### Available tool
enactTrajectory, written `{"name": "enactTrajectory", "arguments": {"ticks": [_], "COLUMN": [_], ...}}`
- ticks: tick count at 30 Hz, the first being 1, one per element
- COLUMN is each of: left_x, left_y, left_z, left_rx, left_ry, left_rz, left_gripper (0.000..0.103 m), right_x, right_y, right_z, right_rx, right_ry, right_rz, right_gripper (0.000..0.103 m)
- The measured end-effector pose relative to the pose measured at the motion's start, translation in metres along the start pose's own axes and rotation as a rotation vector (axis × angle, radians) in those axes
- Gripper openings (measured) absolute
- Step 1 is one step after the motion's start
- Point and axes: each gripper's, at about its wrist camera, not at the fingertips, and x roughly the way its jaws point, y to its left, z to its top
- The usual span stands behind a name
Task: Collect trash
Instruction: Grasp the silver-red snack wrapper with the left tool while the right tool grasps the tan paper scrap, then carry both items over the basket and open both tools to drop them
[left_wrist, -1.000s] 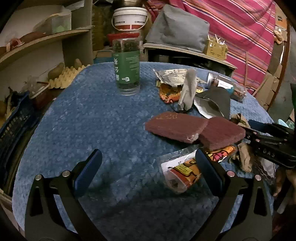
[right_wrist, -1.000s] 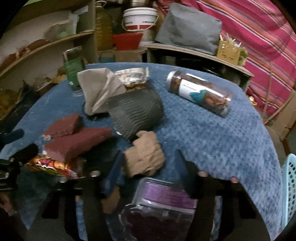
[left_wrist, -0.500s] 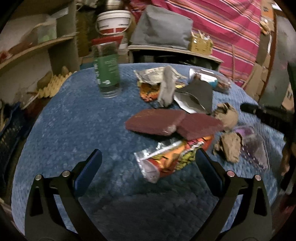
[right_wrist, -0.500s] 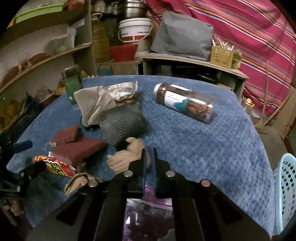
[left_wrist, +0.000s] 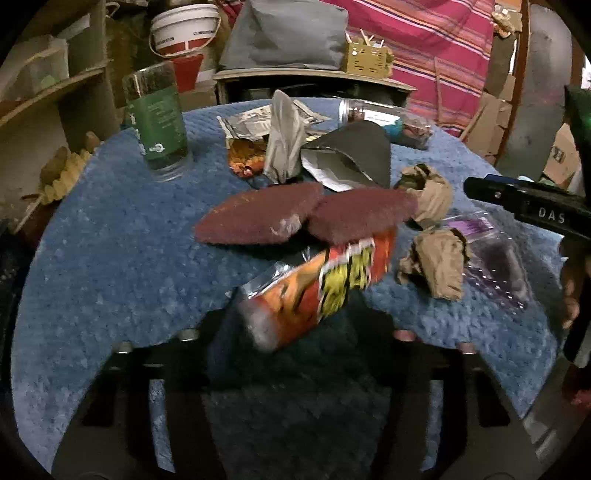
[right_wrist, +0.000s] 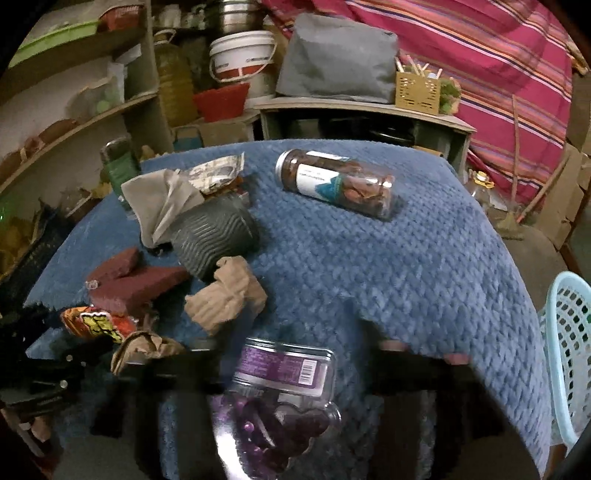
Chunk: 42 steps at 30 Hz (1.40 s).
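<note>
My left gripper (left_wrist: 295, 343) is shut on the orange snack wrapper (left_wrist: 317, 284) and holds it just above the blue tablecloth (left_wrist: 110, 266). My right gripper (right_wrist: 291, 354) is shut on a clear plastic pack with a purple label (right_wrist: 280, 387). Two crumpled brown paper balls (left_wrist: 436, 266) (left_wrist: 428, 192) lie right of the wrapper. Two maroon pads (left_wrist: 258, 218) (left_wrist: 362, 214) lie behind it. A grey ribbed cup (right_wrist: 210, 236) with a cloth (right_wrist: 162, 203) and foil wrappers (right_wrist: 218, 173) lie further back.
A green-labelled jar (left_wrist: 157, 118) stands at the back left. A clear jar (right_wrist: 336, 182) lies on its side at the back. A light blue basket (right_wrist: 569, 350) stands off the table's right edge. Shelves (right_wrist: 74, 118) are on the left.
My left gripper has shut on the orange snack wrapper and lifted it. My right gripper shut on the purple-labelled plastic pack and has raised it off the table.
</note>
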Motion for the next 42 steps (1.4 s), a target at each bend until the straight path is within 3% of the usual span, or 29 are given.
{"name": "enactTrajectory", "arguments": {"ticks": [3, 5, 10, 14, 24, 27, 28, 35, 42], "left_x": [-0.001, -0.005, -0.020, -0.029, -0.051, -0.056, -0.058, -0.079, -0.091], "left_y": [-0.002, -0.002, 0.009, 0.018, 0.041, 0.046, 0.047, 0.038, 0.000], "left_z": [-0.001, 0.000, 0.004, 0.003, 0.002, 0.003, 0.003, 0.015, 0.040], "left_rx": [0.010, 0.004, -0.045, -0.073, -0.122, -0.139, -0.143, -0.152, -0.108], "left_ry": [-0.005, -0.019, -0.078, -0.106, -0.174, -0.183, -0.187, -0.223, -0.246], "left_rz": [0.007, -0.003, -0.012, 0.010, 0.064, 0.086, 0.095, 0.150, 0.166], "left_gripper": [0.043, 0.031, 0.027, 0.026, 0.024, 0.024, 0.024, 0.022, 0.021], "right_x": [0.003, 0.003, 0.006, 0.008, 0.030, 0.035, 0.036, 0.016, -0.020], "right_y": [0.003, 0.006, 0.014, 0.022, 0.041, 0.045, 0.046, 0.034, -0.019], "right_z": [0.000, 0.000, 0.000, 0.002, 0.004, 0.003, 0.003, 0.007, 0.010], "right_rx": [-0.005, -0.009, -0.024, -0.032, -0.076, -0.095, -0.100, -0.097, -0.011], "right_ry": [0.006, 0.007, 0.014, 0.006, 0.055, 0.074, 0.078, 0.008, -0.070], "right_rz": [0.002, 0.005, 0.008, 0.012, 0.020, 0.059, 0.078, 0.101, 0.094], "right_gripper": [0.056, 0.056, 0.057, 0.067, 0.067, 0.058, 0.043, 0.037, 0.037]}}
